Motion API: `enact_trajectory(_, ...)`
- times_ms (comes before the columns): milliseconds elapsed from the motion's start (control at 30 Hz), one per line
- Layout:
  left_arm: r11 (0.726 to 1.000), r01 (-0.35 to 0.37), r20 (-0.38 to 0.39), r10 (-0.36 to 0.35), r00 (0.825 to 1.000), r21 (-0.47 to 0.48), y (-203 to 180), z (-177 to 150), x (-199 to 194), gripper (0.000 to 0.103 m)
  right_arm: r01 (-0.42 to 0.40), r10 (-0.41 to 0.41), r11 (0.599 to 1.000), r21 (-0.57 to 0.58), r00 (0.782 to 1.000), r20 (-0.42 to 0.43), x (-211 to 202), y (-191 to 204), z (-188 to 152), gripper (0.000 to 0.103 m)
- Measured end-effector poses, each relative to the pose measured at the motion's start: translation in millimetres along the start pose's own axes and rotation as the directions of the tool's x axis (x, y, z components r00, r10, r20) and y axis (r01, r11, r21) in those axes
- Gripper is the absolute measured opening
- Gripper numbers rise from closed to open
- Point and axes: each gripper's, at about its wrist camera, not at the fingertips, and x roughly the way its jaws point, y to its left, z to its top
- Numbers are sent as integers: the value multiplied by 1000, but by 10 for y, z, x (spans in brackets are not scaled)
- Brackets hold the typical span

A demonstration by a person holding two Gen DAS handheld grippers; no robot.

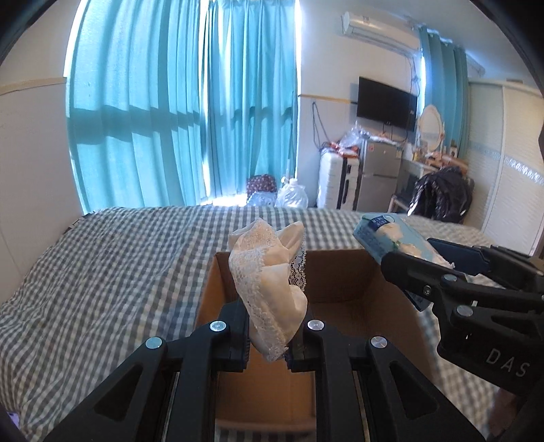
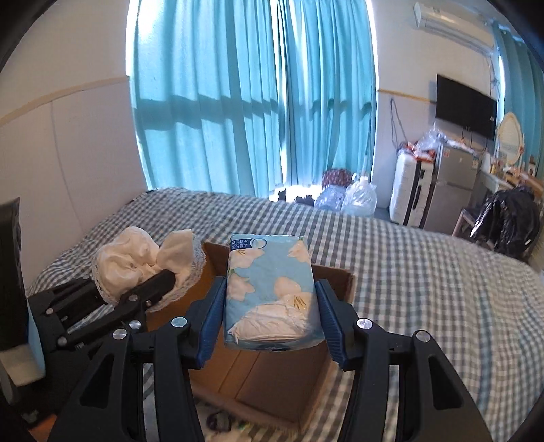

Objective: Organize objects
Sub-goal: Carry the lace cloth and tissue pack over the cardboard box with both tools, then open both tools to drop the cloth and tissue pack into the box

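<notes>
A checked bedspread (image 1: 102,265) spreads under and beyond the claws. Straight ahead hang teal curtains (image 1: 176,102), sunlit. Ahead to the right a black television (image 1: 386,102) is fixed to the wall, an air conditioner (image 1: 377,29) above it, a small grey fridge (image 1: 379,173) and white suitcase (image 1: 331,182) below.

A bed (image 1: 119,258) covered in a grey-and-white checked sheet carries an open brown cardboard box (image 1: 343,272), which sits directly on the sheet near the bed's near edge. In the right wrist view, small unclear items lie on the sheet just before the box.
</notes>
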Motion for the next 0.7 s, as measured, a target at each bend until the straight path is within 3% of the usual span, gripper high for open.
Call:
enact_trajectory(233, 1000, 9, -76, -10, 997, -7, -26, -182, 412, 15, -11, 12, 1000, 28, 999, -49, 487, -163, -45, 52)
enact_trajectory(333, 1000, -10, -104, 12, 995, 22, -53, -273, 507, 15, -22, 24, 999, 29, 998, -66, 548, -181, -126, 53)
enact_trajectory(500, 1000, -6, -155, 3, 988, -21, 13, -364, 608, 18, -36, 41, 998, 48, 994, -97, 585, -185, -238, 53)
enact_trajectory(600, 999, 6, -169, -14, 986, -47, 52, -374, 581, 37, -36, 41, 997, 64, 996, -85, 509, -216, -233, 62)
enact_trajectory(633, 998, 15, -161, -23, 987, -53, 56, -368, 544, 52, -36, 42, 997, 73, 996, -74, 466, -231, -219, 74)
enact_trajectory(667, 998, 19, -148, -27, 989, -58, 61, -355, 494, 66, -41, 46, 996, 85, 997, -57, 406, -250, -201, 78)
enact_trajectory(700, 998, 18, -135, -26, 991, -62, 66, -342, 450, 71, -45, 49, 995, 94, 998, -45, 352, -259, -188, 80)
